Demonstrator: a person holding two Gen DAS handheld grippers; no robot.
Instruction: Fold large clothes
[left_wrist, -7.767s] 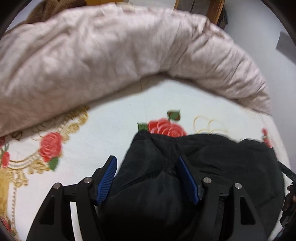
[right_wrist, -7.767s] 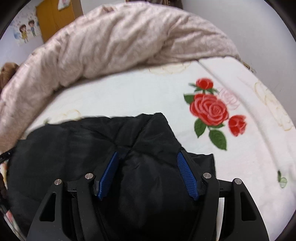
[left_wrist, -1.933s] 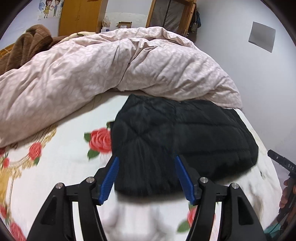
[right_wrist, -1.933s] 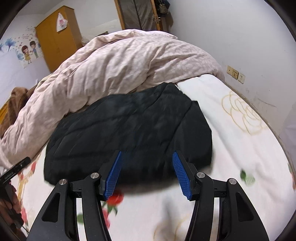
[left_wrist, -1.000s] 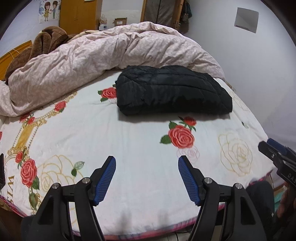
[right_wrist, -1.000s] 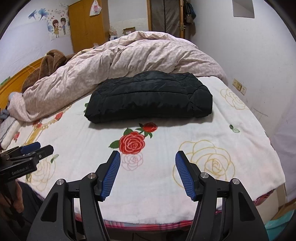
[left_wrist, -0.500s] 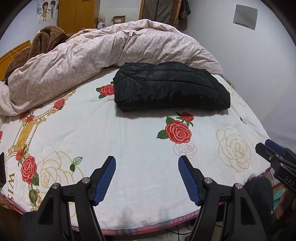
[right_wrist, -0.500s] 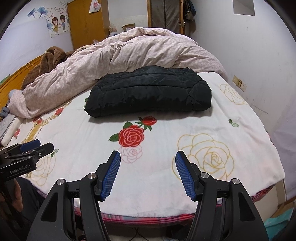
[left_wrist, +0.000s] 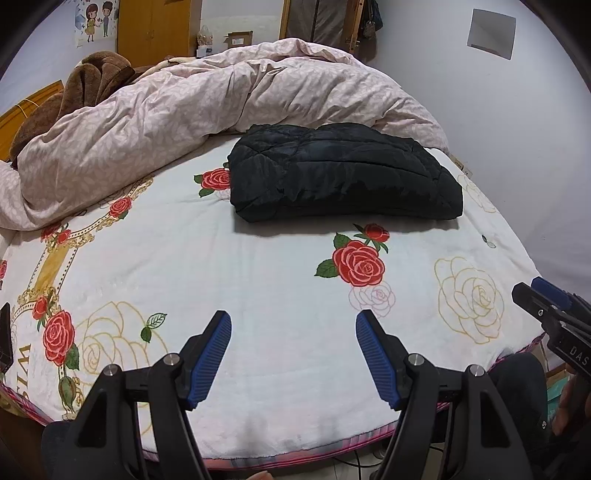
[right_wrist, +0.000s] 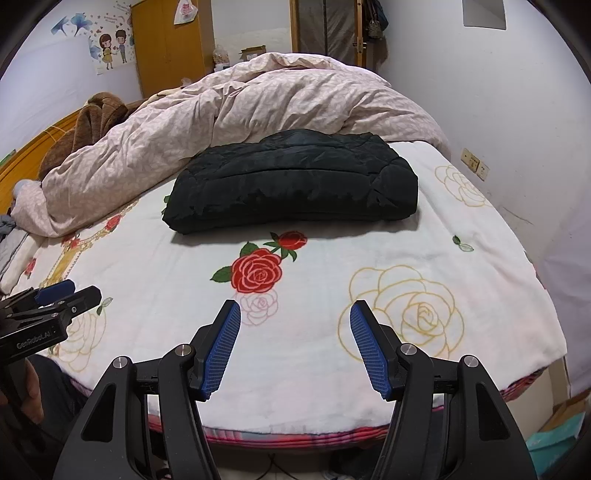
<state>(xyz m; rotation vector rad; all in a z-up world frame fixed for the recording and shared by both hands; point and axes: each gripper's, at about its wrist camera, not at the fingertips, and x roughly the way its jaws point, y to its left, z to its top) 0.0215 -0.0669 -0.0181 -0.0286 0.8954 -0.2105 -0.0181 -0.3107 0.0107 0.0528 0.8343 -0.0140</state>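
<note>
A black quilted jacket (left_wrist: 343, 173) lies folded into a thick rectangle on the white rose-print bedsheet (left_wrist: 258, 266), against the pink duvet. It also shows in the right wrist view (right_wrist: 295, 181). My left gripper (left_wrist: 293, 325) is open and empty, held over the near edge of the bed, well short of the jacket. My right gripper (right_wrist: 295, 314) is open and empty too, beside it at the bed's near edge. Each gripper shows at the side of the other's view: the right one (left_wrist: 546, 306) and the left one (right_wrist: 55, 299).
A rumpled pink duvet (left_wrist: 207, 103) fills the far half of the bed. A brown blanket (left_wrist: 88, 81) lies at the far left by a wooden headboard. A yellow wardrobe (right_wrist: 166, 40) and a door stand behind. The wall (right_wrist: 498, 92) runs along the right.
Both grippers have let go of the jacket and pulled back from it to the bed's near edge. The jacket now lies folded and still. Over the last second the views barely shift.
</note>
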